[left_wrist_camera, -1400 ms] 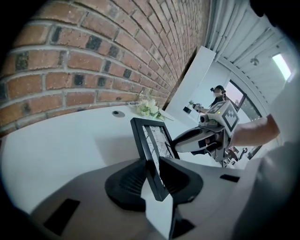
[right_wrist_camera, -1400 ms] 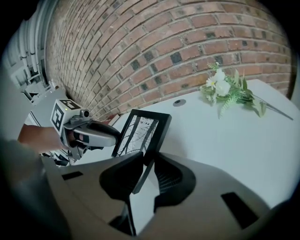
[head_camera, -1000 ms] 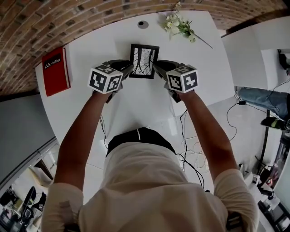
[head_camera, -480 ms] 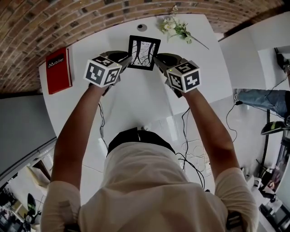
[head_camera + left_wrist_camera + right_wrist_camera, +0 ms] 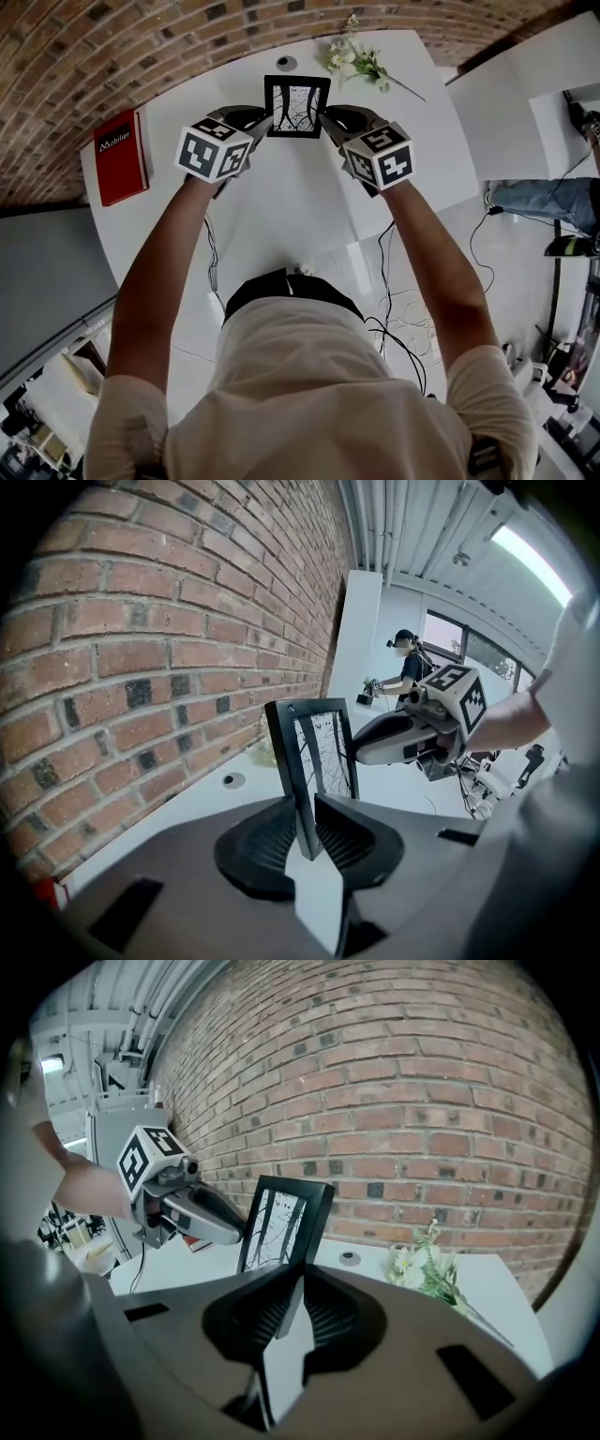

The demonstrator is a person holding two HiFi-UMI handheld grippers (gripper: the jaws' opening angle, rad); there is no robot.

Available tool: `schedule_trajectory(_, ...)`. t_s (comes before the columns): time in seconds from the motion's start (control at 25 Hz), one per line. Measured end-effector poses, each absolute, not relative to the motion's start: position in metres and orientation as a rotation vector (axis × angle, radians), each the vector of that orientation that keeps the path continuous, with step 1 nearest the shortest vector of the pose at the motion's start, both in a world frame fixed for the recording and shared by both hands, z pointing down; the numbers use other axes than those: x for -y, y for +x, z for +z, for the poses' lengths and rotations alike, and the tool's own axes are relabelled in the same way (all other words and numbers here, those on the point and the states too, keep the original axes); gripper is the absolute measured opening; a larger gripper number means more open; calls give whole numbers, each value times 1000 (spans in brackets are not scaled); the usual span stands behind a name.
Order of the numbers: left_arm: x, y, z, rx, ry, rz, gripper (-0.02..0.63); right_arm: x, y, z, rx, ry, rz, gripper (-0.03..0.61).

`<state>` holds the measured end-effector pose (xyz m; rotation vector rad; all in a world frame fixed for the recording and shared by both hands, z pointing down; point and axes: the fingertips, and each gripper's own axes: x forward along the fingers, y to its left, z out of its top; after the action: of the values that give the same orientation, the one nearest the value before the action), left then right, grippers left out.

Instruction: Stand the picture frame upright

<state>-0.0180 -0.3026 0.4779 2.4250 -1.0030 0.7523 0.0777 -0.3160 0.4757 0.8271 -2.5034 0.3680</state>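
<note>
The black picture frame [image 5: 297, 106] with a branch print stands upright on the white table [image 5: 309, 206], near its far edge. My left gripper [image 5: 265, 122] has the frame's left edge [image 5: 305, 771] between its pads, and its jaws are closing on it. My right gripper [image 5: 326, 118] is shut on the frame's right edge [image 5: 298, 1232]. The left gripper view also shows the right gripper [image 5: 361, 754] at the frame's other side. In the right gripper view the left gripper [image 5: 234, 1232] reaches in the same way.
A red book [image 5: 119, 157] lies at the table's left. A sprig of white flowers [image 5: 361, 61] and a round cable port [image 5: 286, 63] sit behind the frame. The brick wall [image 5: 141, 47] runs along the far side. Cables trail on the floor to the right.
Both grippers have carried the frame farther from me, toward the brick wall. It now stands closer to the cable port and flowers.
</note>
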Motion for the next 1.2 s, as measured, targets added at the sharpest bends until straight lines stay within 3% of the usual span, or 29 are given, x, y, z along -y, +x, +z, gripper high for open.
schedule_trajectory(1.2,367,-35,538,1062,2441,955,44,378,59,529,2436,825,65,37)
